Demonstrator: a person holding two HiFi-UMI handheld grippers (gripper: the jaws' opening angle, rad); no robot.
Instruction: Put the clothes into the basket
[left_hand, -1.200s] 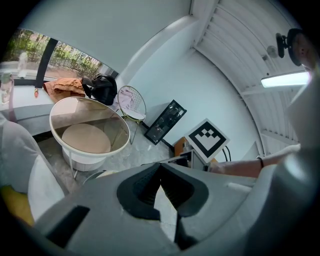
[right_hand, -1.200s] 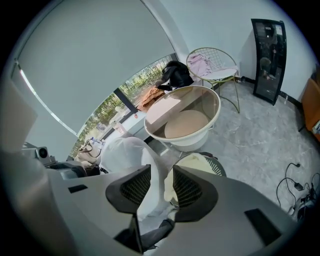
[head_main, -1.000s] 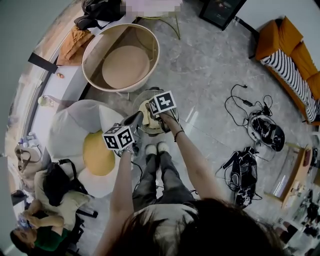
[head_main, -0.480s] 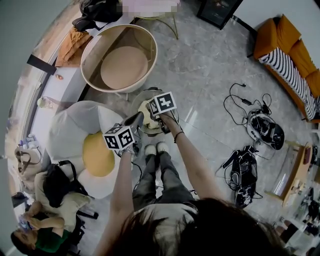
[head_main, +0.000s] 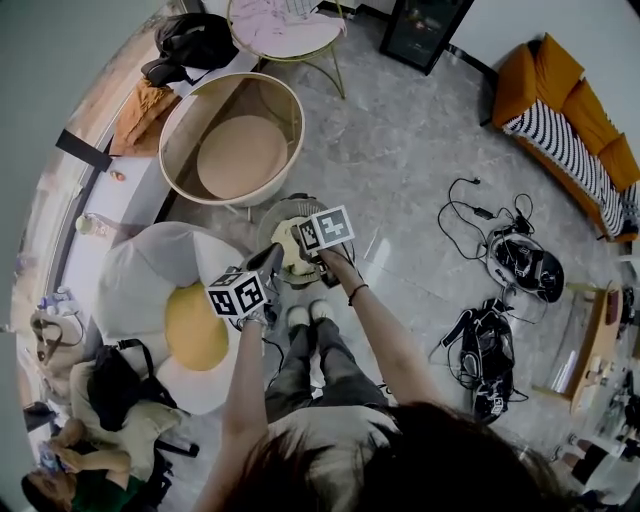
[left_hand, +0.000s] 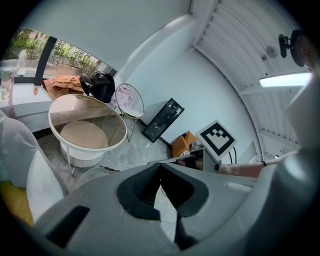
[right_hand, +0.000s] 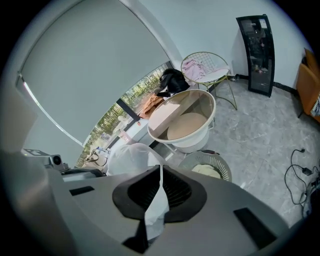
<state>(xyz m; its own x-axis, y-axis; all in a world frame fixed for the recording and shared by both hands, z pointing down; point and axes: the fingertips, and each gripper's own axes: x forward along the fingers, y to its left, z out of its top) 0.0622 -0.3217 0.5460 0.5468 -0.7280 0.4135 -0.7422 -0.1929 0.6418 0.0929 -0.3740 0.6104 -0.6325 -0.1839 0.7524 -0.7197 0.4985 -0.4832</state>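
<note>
The grey marble floor (head_main: 420, 150) carries a round wire basket (head_main: 281, 208) with a cream garment (head_main: 292, 250) heaped inside. The right tool (right_hand: 160, 169) hangs just above the basket, angled down. Its jaws have just been closing and now pinch a thin pale fold of cloth (right_hand: 156, 210) that trails back between them. The left tool (left_hand: 160, 165) is beside the basket, nearer the person, its jaws together at the tips on nothing.
</note>
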